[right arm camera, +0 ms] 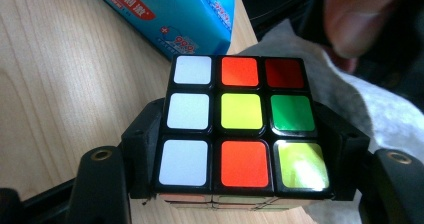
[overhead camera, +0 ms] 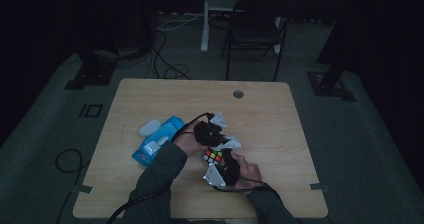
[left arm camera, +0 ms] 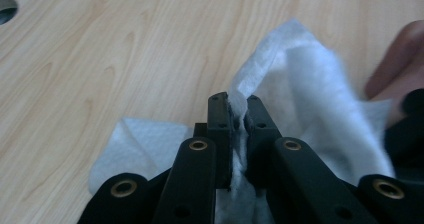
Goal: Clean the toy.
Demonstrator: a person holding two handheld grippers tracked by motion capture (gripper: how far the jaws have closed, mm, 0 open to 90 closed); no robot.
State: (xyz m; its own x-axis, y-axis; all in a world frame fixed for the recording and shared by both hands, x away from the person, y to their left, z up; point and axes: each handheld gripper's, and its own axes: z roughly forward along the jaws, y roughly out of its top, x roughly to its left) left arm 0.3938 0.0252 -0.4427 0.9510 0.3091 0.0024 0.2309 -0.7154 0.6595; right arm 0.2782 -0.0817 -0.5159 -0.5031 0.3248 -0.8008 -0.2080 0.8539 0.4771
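A scrambled puzzle cube (right arm camera: 242, 124) with white, orange, yellow, green and red stickers sits between the jaws of my right gripper (right arm camera: 240, 149), which is shut on its two sides. From above, the cube (overhead camera: 213, 156) is just in front of the right gripper (overhead camera: 222, 170), near the table's middle. My left gripper (left arm camera: 239, 114) is shut on a fold of white tissue (left arm camera: 300, 99), which drapes over the wood. In the high view the left gripper (overhead camera: 212, 134) and the tissue (overhead camera: 231, 143) lie right behind the cube. The tissue (right arm camera: 380, 114) also lies beside the cube.
A blue tissue pack (overhead camera: 157, 141) lies on the light wooden table (overhead camera: 270, 114) left of the hands, with a sheet sticking out of it; the pack (right arm camera: 175, 14) is just behind the cube. A cable hole (overhead camera: 238, 94) is near the far edge. A black chair (overhead camera: 255, 29) stands beyond the table.
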